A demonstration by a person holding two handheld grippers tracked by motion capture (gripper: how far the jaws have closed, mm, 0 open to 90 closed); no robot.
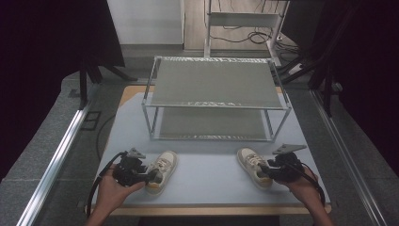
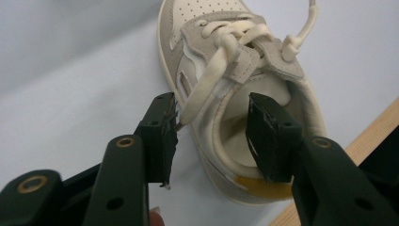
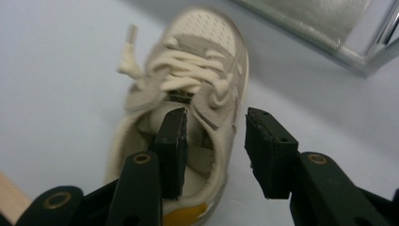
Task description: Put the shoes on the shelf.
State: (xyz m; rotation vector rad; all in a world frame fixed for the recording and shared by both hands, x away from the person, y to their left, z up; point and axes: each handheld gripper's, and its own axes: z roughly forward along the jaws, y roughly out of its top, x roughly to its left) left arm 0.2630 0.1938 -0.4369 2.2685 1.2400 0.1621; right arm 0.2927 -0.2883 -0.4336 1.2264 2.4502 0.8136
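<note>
- Cream and beige leather on both shoes, pale laces, yellow patch at each heel.
- Pale blue-grey surface underneath, wooden edge along the near side.
- Left shoe at the near left of the surface, flat on its sole, long axis running from heel near the front edge to toe aimed away and slightly right, toward the rack.
- Right shoe at the near right, also flat on its sole, heel nearest the right hand, toe aimed away and slightly left; the two toes lean in toward each other, the shoes well apart.
- Left claw partly open, astride one side wall of the left shoe near the heel: one jaw outside by a hanging lace, the other inside the opening; pads not seen pressing on the wall.
- Left claw in the high view level at the shoe's heel end, held in the left hand.
- Right claw partly open, one jaw inside the right shoe's opening, the other outside its side wall; a gap visible between the outer pad and the shoe, no grip seen.
- Right hand behind that shoe's heel.
- Metal two-tier rack farther back, mid-surface, well apart from both shoes.
</note>
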